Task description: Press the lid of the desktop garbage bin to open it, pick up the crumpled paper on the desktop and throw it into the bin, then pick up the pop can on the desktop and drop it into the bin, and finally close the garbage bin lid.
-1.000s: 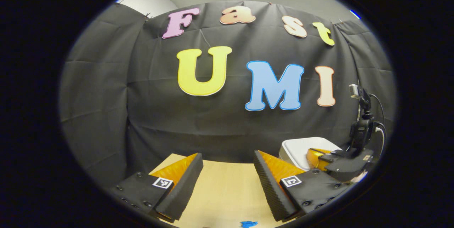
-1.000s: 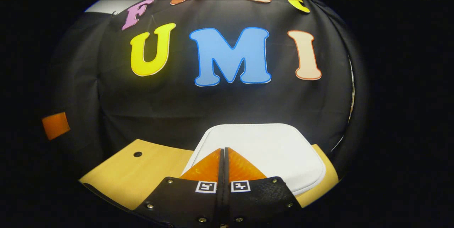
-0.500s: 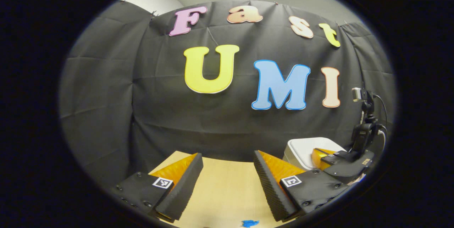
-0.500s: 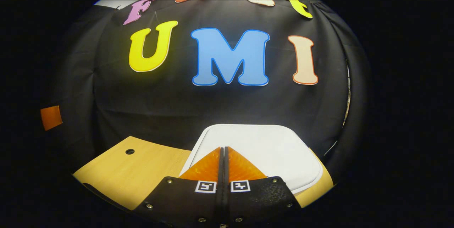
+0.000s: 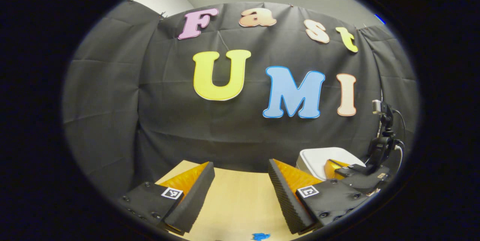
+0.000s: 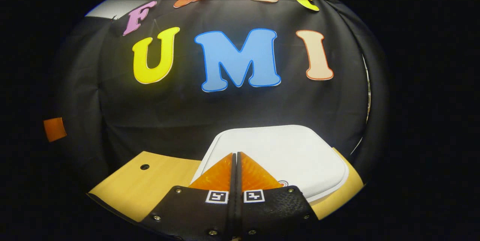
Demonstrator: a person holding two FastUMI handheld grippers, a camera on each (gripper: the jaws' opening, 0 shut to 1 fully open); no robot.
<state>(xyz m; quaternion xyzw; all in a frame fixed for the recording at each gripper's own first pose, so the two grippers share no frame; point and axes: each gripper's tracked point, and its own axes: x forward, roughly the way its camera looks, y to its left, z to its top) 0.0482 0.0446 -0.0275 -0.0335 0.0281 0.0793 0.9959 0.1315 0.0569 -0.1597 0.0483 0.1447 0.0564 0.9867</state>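
The white bin [image 6: 285, 151] stands on the wooden table [image 6: 150, 181] with its lid down. My right gripper [image 6: 235, 154] is shut with nothing in it, its tips over the front part of the lid; whether they touch it I cannot tell. A small round red-ringed mark [image 6: 281, 183] shows on the lid beside the right finger. In the left gripper view the bin [image 5: 317, 157] is at the right with the right gripper [image 5: 333, 163] on top of it. My left gripper [image 5: 240, 164] hangs open above the table [image 5: 236, 196], holding nothing.
A small blue scrap [image 5: 261, 236] lies on the table at the bottom edge of the left gripper view. The tabletop has a small round hole [image 6: 144, 166] near its far left edge. The black cloth wall stands close behind the bin.
The right gripper has shifted slightly over the lid, and the round mark on the lid has come into sight. The left gripper has barely moved and stays open.
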